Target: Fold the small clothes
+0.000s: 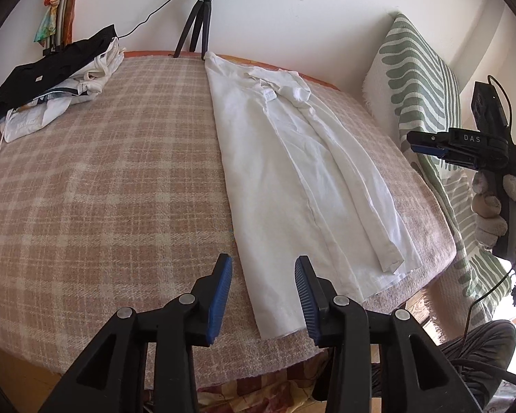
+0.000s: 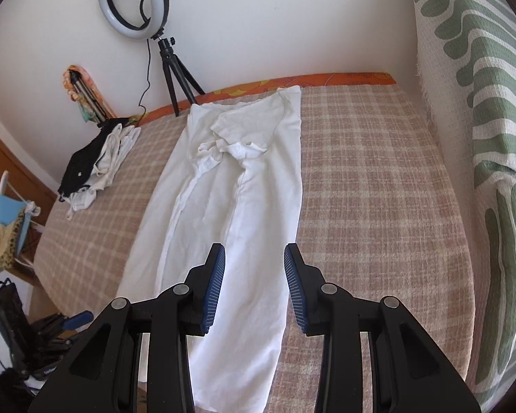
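Both grippers [image 1: 263, 296] [image 2: 254, 287] hover spread over the narrow-folded shirt [image 1: 292, 172]; a shallow pinch could undo its folds.

Shirt [image 2: 237, 206] lies lengthwise on the bed [image 2: 361, 189] ahead of me, sleeves folded onto its body. Clothes pile [image 2: 96, 161] sits on the bed, far left, well apart from the shirt. Tripod [image 2: 175, 72] with ring light [image 2: 133, 1] stands behind the bed's far edge. Draped cover [image 2: 481, 120] on the right.
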Action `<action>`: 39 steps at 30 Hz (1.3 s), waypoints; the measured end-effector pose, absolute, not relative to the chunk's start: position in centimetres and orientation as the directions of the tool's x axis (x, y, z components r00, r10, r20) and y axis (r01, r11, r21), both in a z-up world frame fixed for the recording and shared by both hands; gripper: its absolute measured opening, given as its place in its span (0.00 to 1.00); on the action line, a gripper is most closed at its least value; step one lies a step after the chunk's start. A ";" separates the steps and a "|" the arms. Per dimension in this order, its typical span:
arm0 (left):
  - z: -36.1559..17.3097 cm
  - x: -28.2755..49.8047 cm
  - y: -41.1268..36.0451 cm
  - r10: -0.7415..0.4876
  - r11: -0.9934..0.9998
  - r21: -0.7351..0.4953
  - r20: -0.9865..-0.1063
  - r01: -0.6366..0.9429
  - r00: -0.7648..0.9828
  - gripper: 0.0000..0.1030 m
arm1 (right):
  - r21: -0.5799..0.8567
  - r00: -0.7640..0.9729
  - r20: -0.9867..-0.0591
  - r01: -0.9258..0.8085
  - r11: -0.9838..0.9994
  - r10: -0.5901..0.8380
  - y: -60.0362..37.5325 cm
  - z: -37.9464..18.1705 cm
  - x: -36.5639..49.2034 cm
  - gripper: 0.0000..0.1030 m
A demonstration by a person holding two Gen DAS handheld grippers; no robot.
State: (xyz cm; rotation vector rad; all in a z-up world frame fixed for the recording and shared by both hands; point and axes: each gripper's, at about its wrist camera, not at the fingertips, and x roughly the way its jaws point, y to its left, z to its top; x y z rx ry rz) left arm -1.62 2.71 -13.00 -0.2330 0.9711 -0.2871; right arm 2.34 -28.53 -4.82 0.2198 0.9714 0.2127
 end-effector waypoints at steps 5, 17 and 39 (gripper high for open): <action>-14.3 -2.3 3.3 -0.352 0.932 -0.348 -0.800 0.101 0.486 0.38 | 0.297 0.461 -0.840 -0.053 0.954 0.287 -29.1 -9.3 -2.6 0.34; -15.4 -2.3 2.8 -0.390 0.914 -0.397 -0.802 0.086 0.453 0.35 | 0.411 0.387 -0.831 -0.058 0.910 0.400 -29.9 -13.6 -6.7 0.35; -13.4 -2.3 2.4 -0.419 0.904 -0.404 -0.774 0.139 0.476 0.00 | 0.578 0.405 -0.715 -0.119 0.808 0.571 -29.7 -12.8 -9.1 0.03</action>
